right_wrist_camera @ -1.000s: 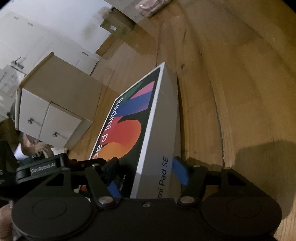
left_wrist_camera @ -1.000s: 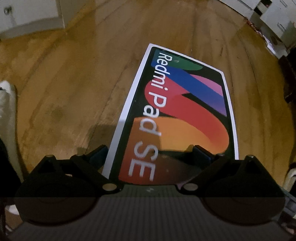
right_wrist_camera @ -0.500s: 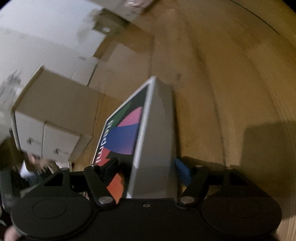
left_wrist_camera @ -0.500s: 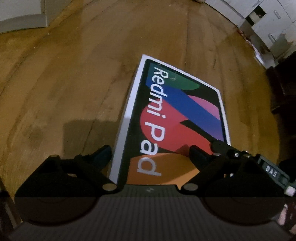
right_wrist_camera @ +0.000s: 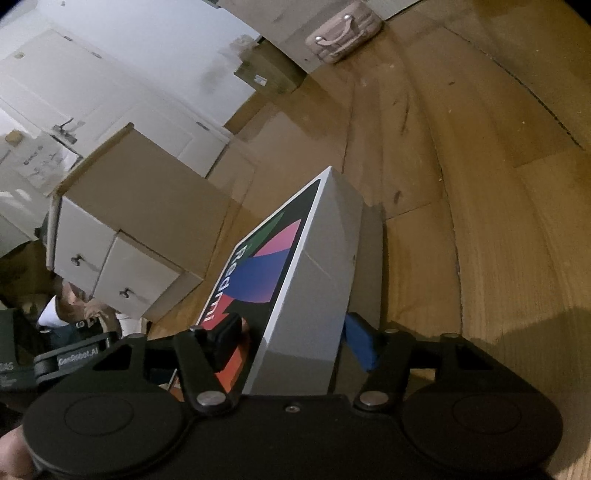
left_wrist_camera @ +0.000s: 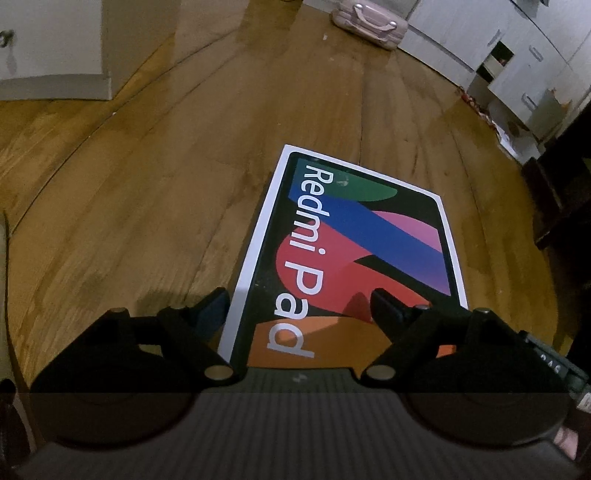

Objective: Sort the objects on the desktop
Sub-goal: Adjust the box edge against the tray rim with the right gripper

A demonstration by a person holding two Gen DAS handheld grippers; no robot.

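From the left wrist, the tablet box point(left_wrist_camera: 354, 254) lies on the wooden floor point(left_wrist_camera: 147, 206), picture side up. The left gripper point(left_wrist_camera: 297, 306) is partly open and closing, one finger off the box's left edge, the other over its top — not holding it. If it shuts there, it could just scrape the lid.

From the right wrist, the right gripper point(right_wrist_camera: 291, 339) is closing around the box's point(right_wrist_camera: 314, 280) near corner. I cannot tell if the pads press yet. The box looks tipped, so it might slip out. A white cabinet point(right_wrist_camera: 122, 236) stands near, a pink case point(right_wrist_camera: 343, 33) far off — nothing blocks the way.
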